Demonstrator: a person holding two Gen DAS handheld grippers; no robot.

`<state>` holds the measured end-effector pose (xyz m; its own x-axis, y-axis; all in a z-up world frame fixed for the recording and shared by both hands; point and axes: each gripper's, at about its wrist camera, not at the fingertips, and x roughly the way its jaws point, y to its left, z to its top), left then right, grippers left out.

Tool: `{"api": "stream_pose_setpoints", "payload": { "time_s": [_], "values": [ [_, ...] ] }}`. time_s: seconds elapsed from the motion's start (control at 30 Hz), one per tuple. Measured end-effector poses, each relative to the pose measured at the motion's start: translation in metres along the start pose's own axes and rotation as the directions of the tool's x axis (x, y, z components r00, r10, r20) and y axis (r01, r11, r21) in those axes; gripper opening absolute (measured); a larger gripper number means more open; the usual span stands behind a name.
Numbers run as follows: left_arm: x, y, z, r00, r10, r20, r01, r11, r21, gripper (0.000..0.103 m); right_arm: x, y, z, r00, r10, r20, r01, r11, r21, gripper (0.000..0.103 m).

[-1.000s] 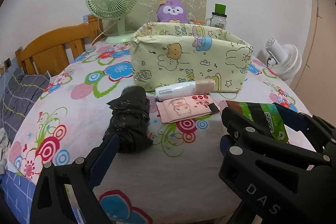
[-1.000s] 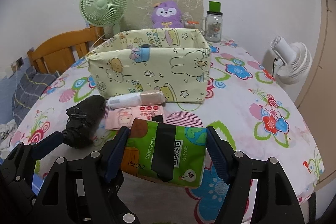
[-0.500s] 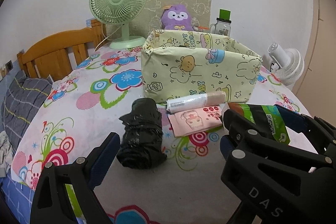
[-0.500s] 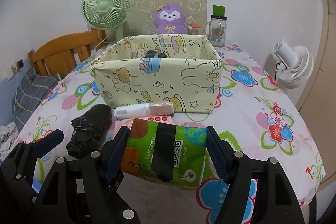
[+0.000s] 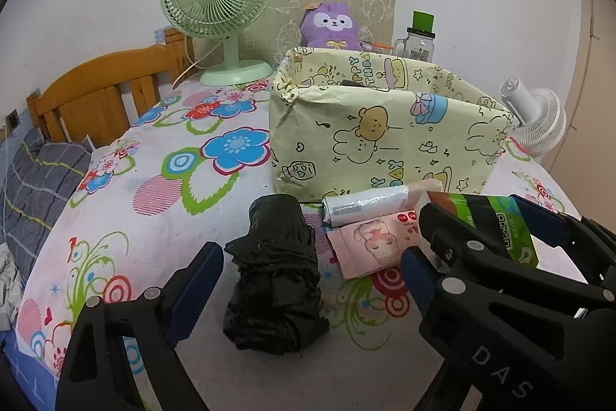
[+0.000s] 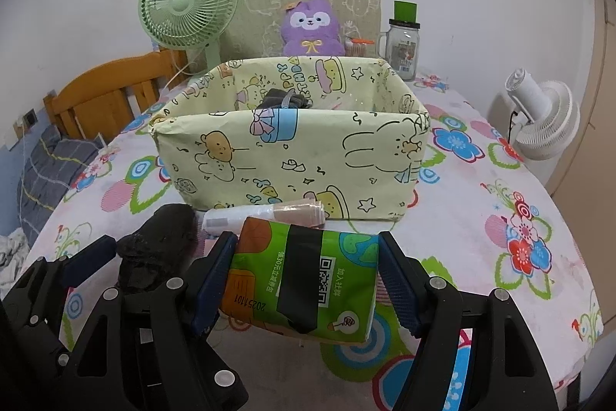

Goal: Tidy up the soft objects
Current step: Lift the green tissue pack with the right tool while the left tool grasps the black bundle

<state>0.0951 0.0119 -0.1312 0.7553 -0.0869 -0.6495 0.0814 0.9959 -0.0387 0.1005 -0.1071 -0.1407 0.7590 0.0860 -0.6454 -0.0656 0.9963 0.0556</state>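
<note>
A flowered tabletop [image 6: 500, 187] meets a white wall. Right tongs [image 6: 308, 280] clamp a green tissue pack [image 6: 304, 280]; left tongs [image 5: 312, 276] gape empty. The yellow storage box [image 6: 292, 160] hides most of its contents.

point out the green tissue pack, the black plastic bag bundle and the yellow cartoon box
green tissue pack [image 6: 304, 280], right wrist view, printed front
black plastic bag bundle [image 5: 275, 276], left wrist view, crumpled middle
yellow cartoon box [image 6: 292, 164], right wrist view, front wall

A black bag bundle [image 5: 275, 276], white roll [image 5: 365, 205] and pink packet [image 5: 371, 243] crowd the box [image 6: 292, 160] front.
</note>
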Motion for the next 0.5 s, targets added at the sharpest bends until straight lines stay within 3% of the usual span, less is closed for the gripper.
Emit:
{"api": "stream_pose_setpoints", "payload": {
  "time_s": [0.3, 0.5],
  "values": [
    [0.015, 0.003, 0.004, 1.000, -0.014, -0.015, 0.014, 1.000, 0.002, 0.093, 0.014, -0.001, 0.002, 1.000, -0.007, -0.022, 0.007, 1.000, 0.023, 0.075],
    [0.024, 0.004, 0.002, 0.998, -0.044, -0.049, 0.044, 0.999, -0.004, 0.086, 0.024, -0.002, 0.000, 0.998, -0.013, -0.054, 0.015, 1.000, 0.022, 0.075]
  ]
}}
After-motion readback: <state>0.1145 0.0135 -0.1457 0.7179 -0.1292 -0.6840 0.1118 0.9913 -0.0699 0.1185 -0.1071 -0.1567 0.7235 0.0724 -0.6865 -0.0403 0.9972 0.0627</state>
